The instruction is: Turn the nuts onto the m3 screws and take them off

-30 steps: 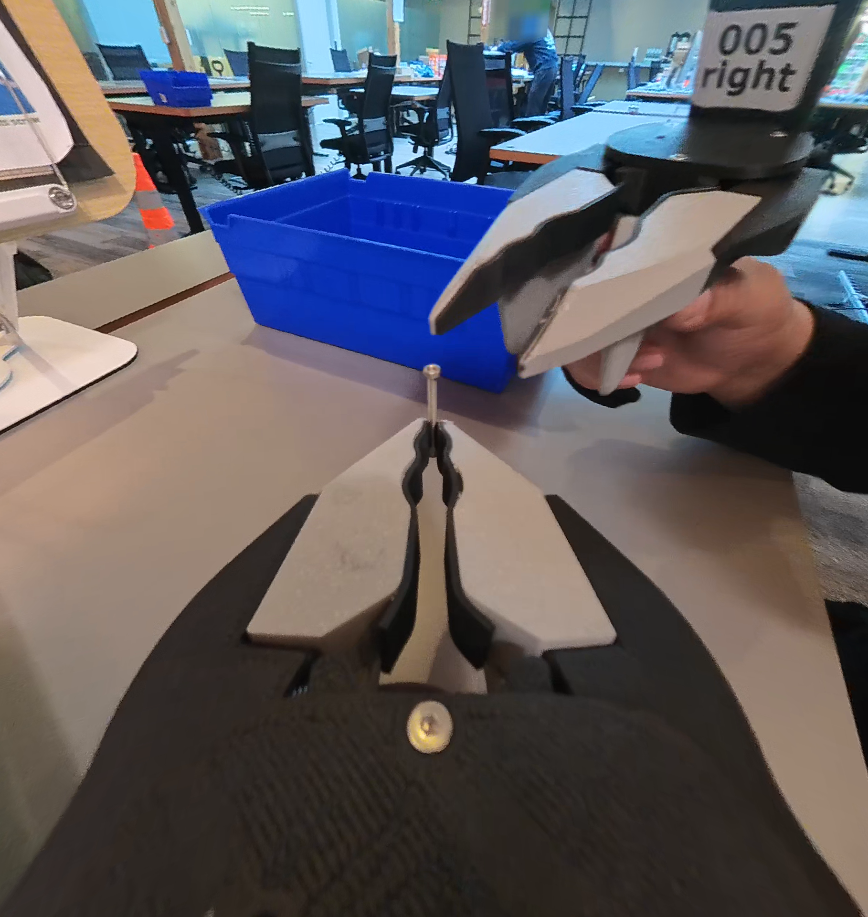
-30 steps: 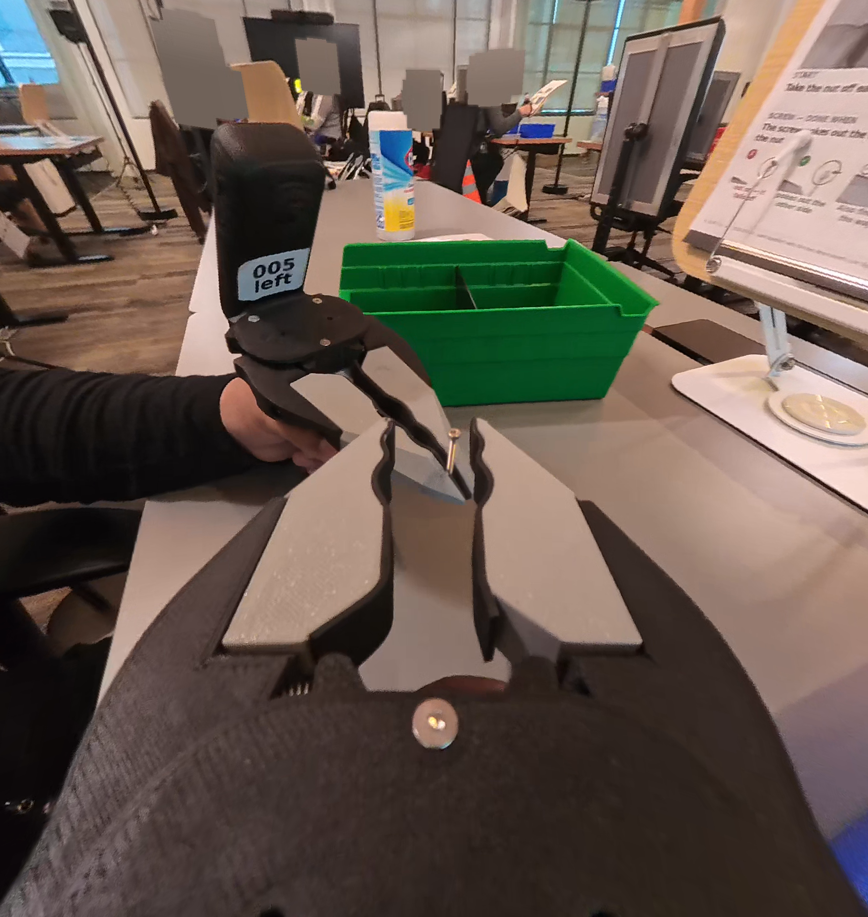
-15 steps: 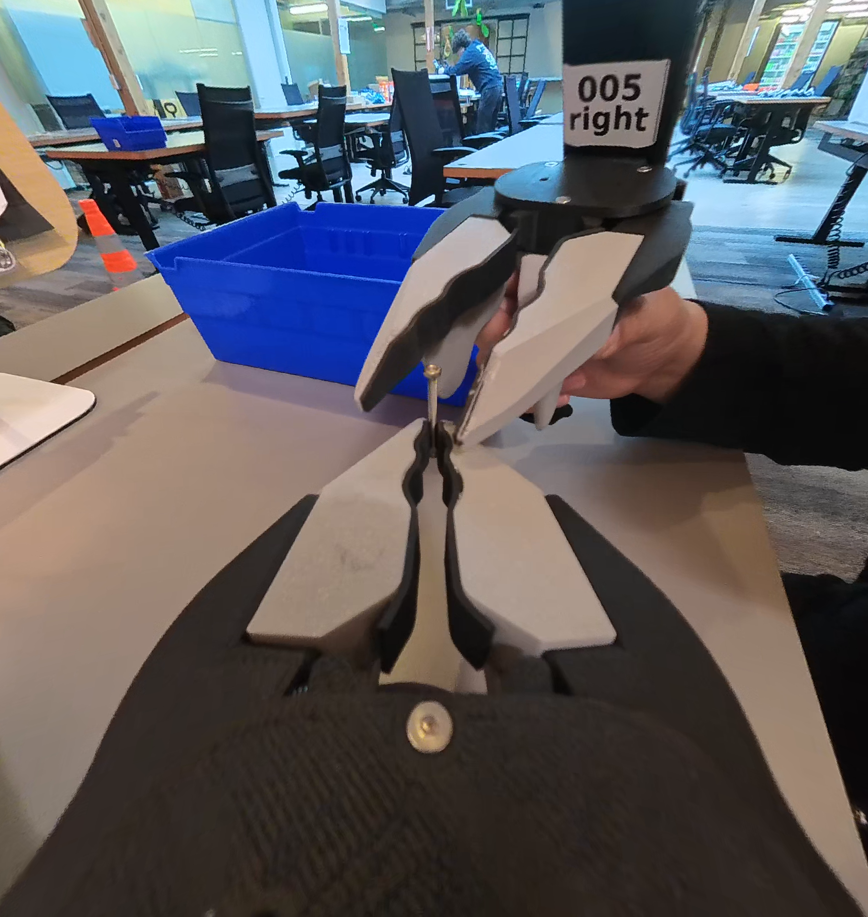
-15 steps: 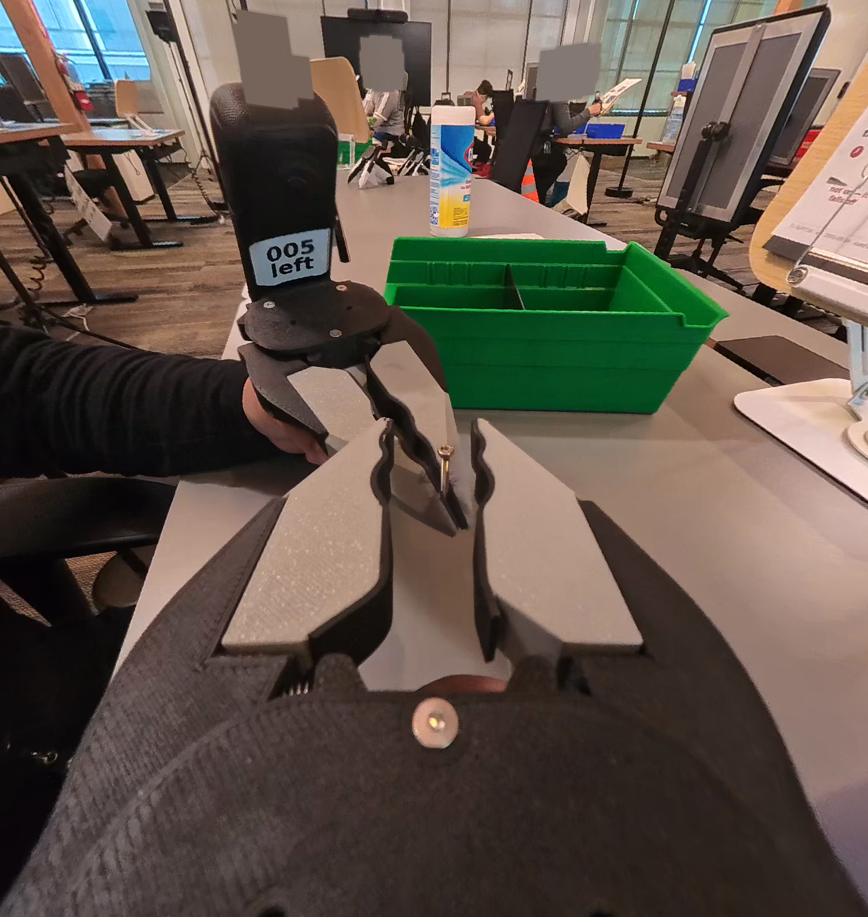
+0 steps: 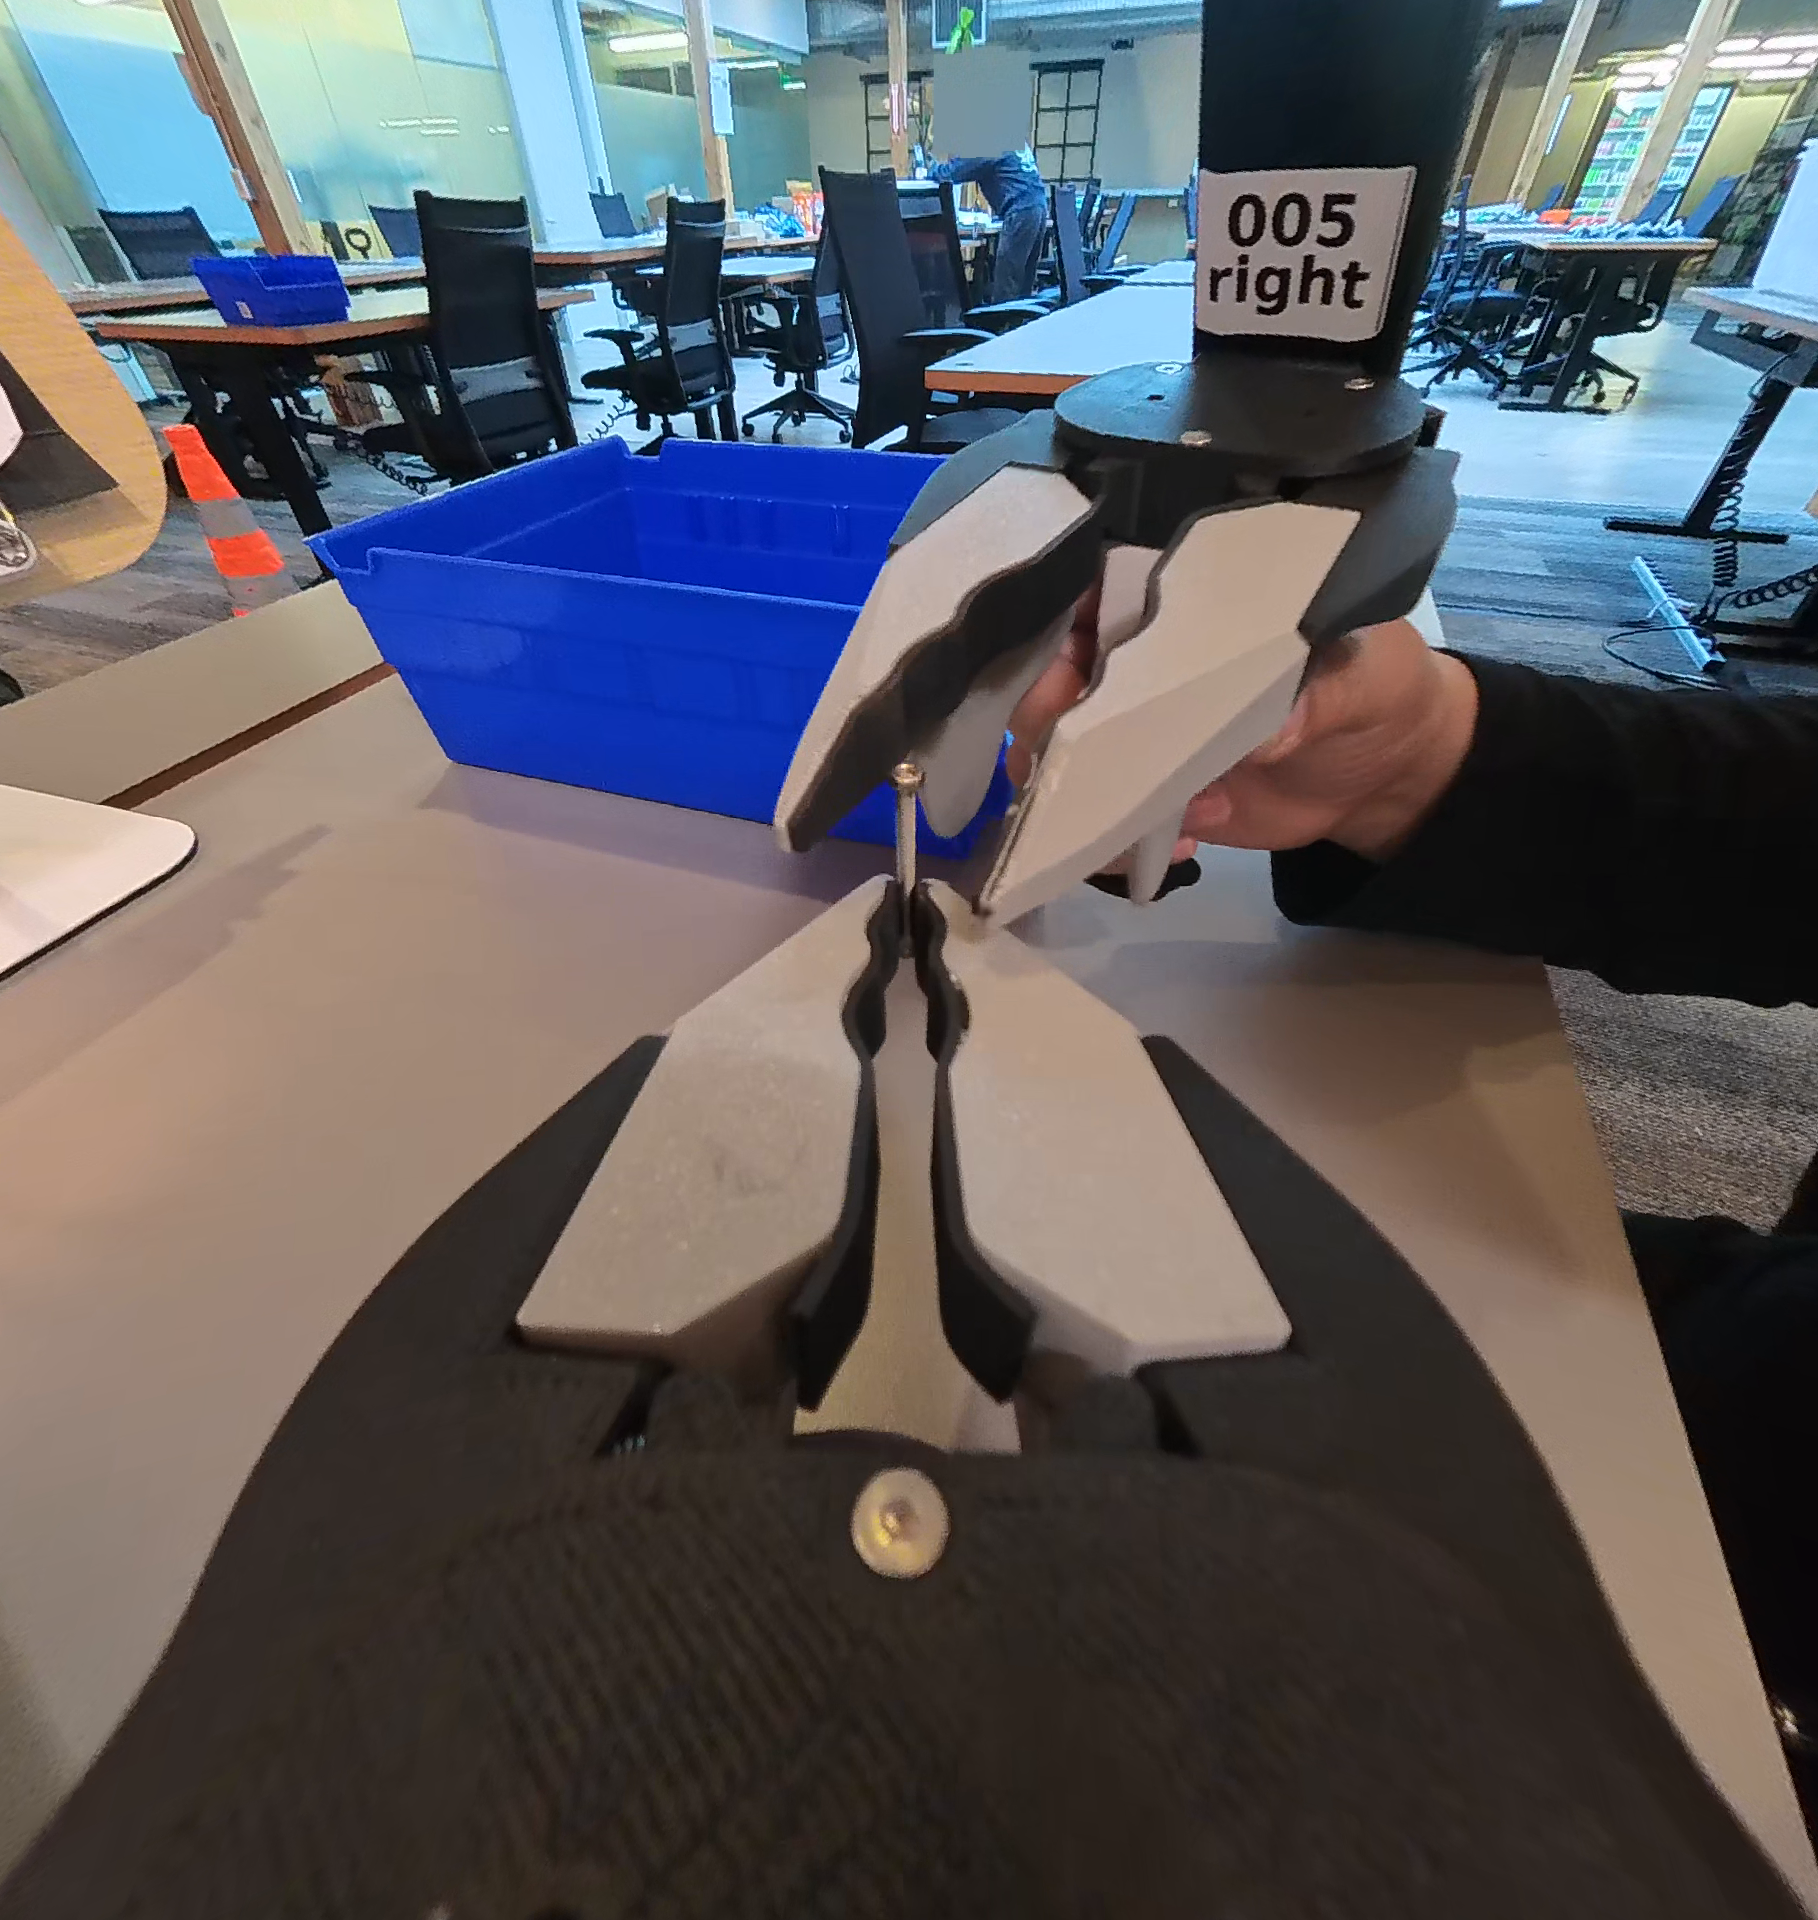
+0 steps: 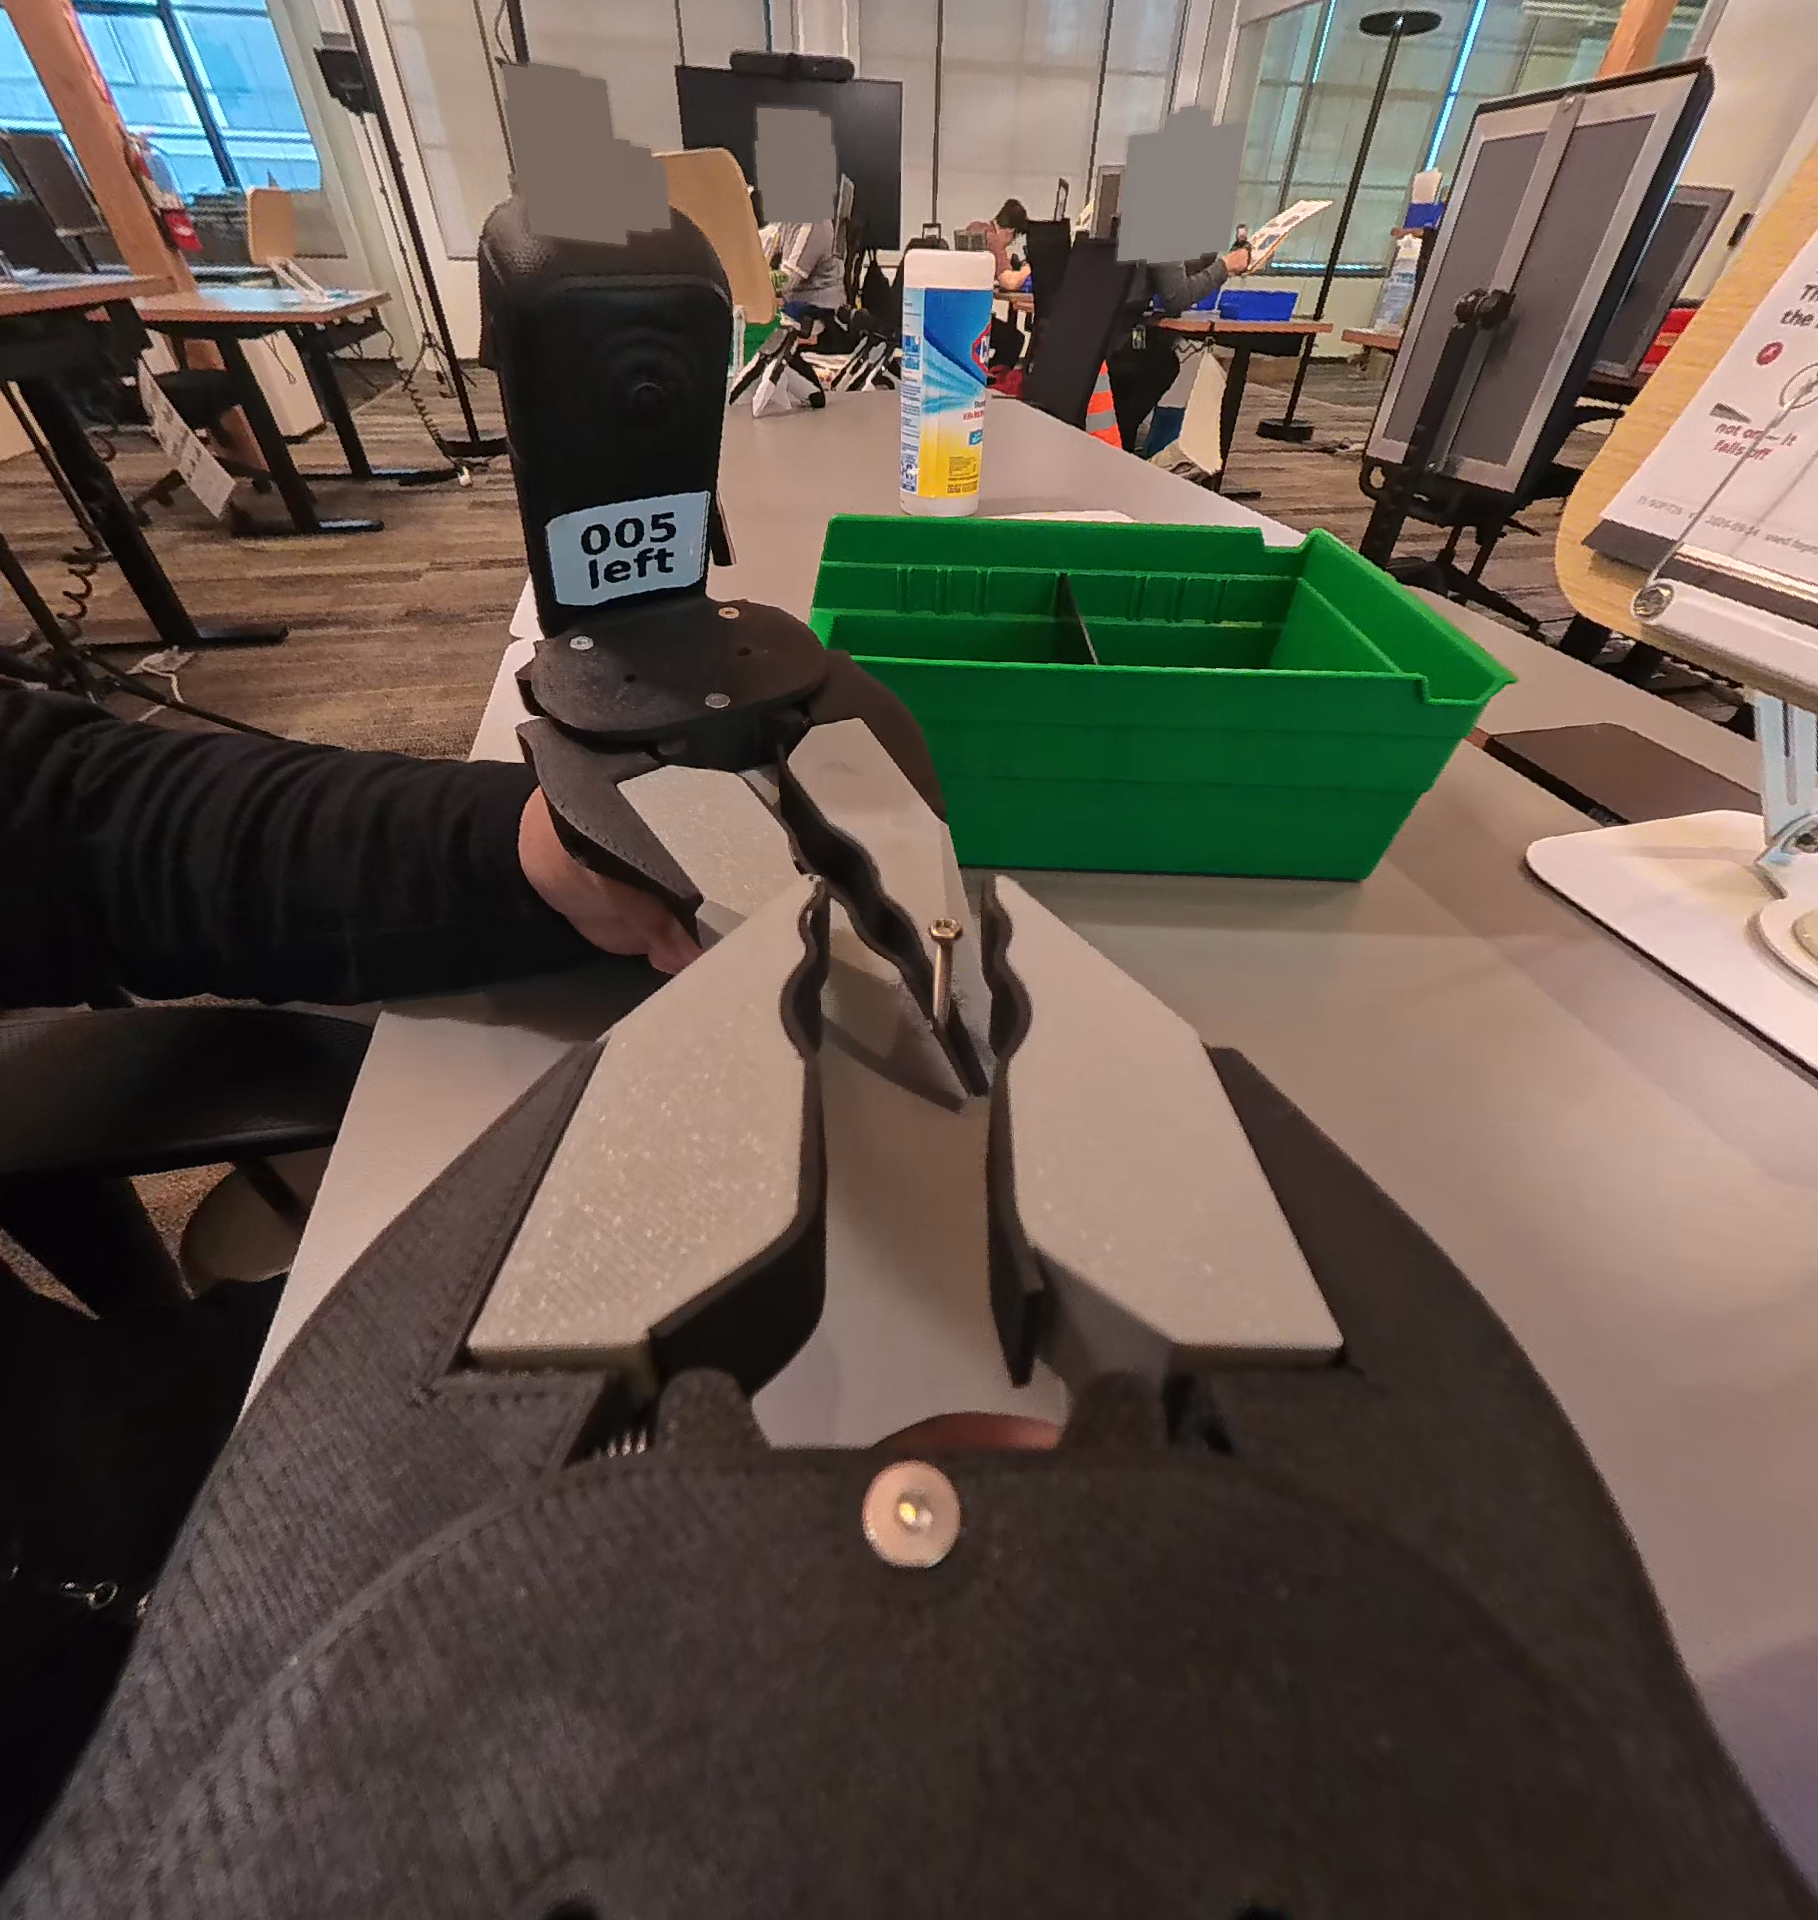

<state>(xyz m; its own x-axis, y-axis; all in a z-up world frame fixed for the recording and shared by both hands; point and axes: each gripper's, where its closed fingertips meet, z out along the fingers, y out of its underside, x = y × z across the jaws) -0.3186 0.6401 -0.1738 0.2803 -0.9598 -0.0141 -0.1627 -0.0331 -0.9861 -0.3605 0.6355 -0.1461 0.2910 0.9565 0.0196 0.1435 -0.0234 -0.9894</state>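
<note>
My left gripper (image 5: pixel 907 906) is shut on the lower end of a thin metal screw (image 5: pixel 907 831), which stands upright with its head on top. My right gripper (image 5: pixel 889 868) comes in from the far right, tilted down and open, with one finger on each side of the screw. In the right wrist view the screw (image 6: pixel 944 966) sits in the gap between my right gripper's (image 6: pixel 905 896) open fingers, nearer the right finger. The left gripper (image 6: pixel 972 1081) pinches it from below. I cannot make out a nut on the screw.
A blue bin (image 5: pixel 593 644) stands on the grey table (image 5: pixel 365 1039) behind the grippers. A green divided bin (image 6: pixel 1144 769) and a wipes canister (image 6: pixel 944 384) stand on the other side. A sheet stand with a white base (image 6: pixel 1663 914) is at the table's edge. About 4 cm separates my left fingertips from my right.
My right gripper has moved down and in from above right; its open fingers now flank the screw. My left gripper has kept hold of the screw and stayed still.
</note>
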